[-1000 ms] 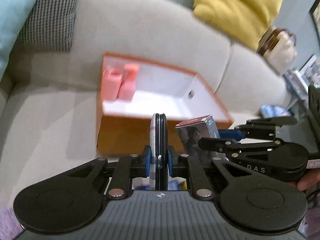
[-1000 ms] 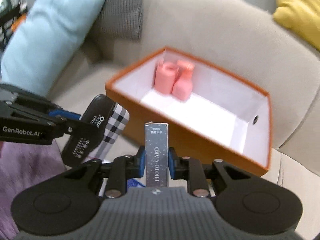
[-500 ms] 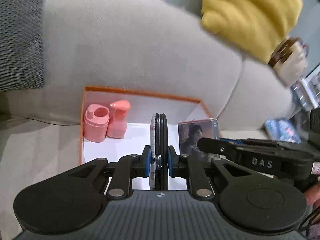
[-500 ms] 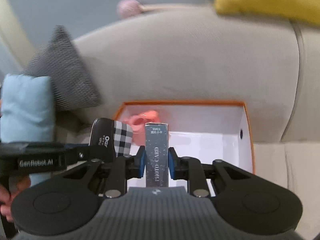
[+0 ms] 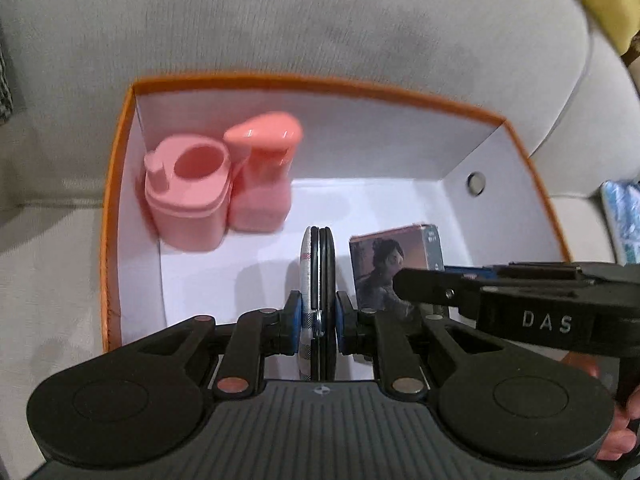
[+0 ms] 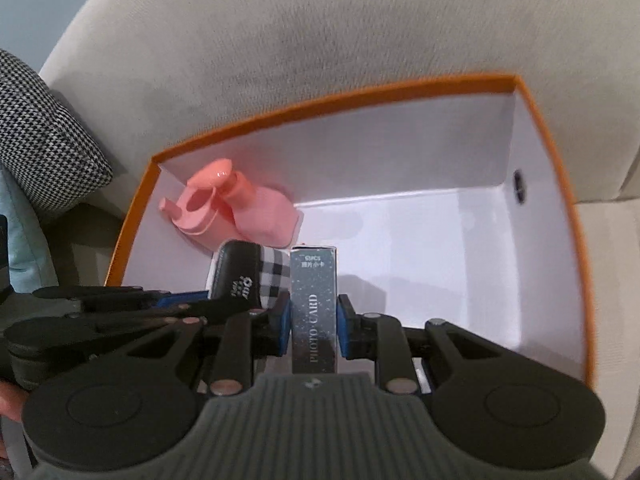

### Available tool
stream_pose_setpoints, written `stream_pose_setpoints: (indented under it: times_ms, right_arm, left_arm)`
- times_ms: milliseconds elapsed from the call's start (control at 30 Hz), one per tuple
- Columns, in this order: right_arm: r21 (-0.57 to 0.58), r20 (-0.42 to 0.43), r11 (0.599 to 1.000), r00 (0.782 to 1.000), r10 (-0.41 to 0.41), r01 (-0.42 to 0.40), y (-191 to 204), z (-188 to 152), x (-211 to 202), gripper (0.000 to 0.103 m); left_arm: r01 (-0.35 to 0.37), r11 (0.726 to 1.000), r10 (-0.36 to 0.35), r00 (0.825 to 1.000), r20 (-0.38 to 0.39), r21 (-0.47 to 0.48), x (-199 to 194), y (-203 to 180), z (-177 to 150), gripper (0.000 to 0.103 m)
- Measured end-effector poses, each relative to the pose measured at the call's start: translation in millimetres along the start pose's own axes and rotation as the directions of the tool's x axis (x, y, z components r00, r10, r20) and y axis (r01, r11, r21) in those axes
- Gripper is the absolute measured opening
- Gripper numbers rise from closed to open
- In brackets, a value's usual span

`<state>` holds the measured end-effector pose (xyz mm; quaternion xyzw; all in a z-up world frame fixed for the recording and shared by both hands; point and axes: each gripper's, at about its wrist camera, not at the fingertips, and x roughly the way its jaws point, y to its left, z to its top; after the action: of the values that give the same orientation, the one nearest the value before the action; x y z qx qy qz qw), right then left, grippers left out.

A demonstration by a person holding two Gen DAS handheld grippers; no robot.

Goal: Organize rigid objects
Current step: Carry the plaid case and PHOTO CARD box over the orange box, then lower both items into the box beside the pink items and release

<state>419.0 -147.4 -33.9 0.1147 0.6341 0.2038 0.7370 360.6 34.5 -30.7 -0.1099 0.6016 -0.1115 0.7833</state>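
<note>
Holding: left gripper (image 5: 318,316) one compact (image 5: 318,264) | right gripper (image 6: 314,330) one card box (image 6: 314,300) | two pink containers (image 5: 220,184)

The lower end of the round plaid case (image 5: 316,296) disappears behind the left gripper's (image 5: 318,314) body, and its flat faces cannot be seen edge-on. The right gripper (image 5: 520,300) covers the lower right part of the photo card box (image 5: 384,256). In the right wrist view the pink cup (image 6: 196,208) is partly hidden behind the pink pump bottle (image 6: 260,216). A blue patterned item (image 5: 620,216) is cut by the picture's edge and too blurred to name. The box's small print is illegible.
</note>
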Motion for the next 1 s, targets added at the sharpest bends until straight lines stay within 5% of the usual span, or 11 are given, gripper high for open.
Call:
stream_pose_setpoints:
  times_ms: [167, 500, 667, 833, 1000]
  right_arm:
    - [0.028, -0.040, 0.999, 0.999, 0.036, -0.035, -2, -1, 16, 0.023]
    - [0.053, -0.059, 0.998, 0.997, 0.048, -0.045, 9, -8, 27, 0.023]
    - [0.062, -0.044, 0.998, 0.999, 0.011, -0.008, 12, -10, 21, 0.023]
    - [0.062, -0.058, 0.997, 0.998, -0.036, 0.039, 16, -9, 21, 0.024]
    - [0.065, -0.070, 0.997, 0.997, -0.039, 0.044, 29, -9, 31, 0.024]
  left_arm:
    - [-0.011, 1.000, 0.011, 0.999, -0.035, -0.006, 10, 3, -2, 0.018]
    - [-0.154, 0.980, 0.159, 0.987, -0.033, 0.123, 5, -12, -10, 0.027]
    - [-0.099, 0.986, 0.087, 0.992, 0.086, 0.137, -36, -5, -17, 0.030]
    - [-0.124, 0.991, 0.109, 0.967, 0.231, 0.053, -74, 19, -22, 0.031]
    - [-0.121, 0.993, 0.118, 0.963, 0.241, -0.006, -81, 43, -29, 0.030]
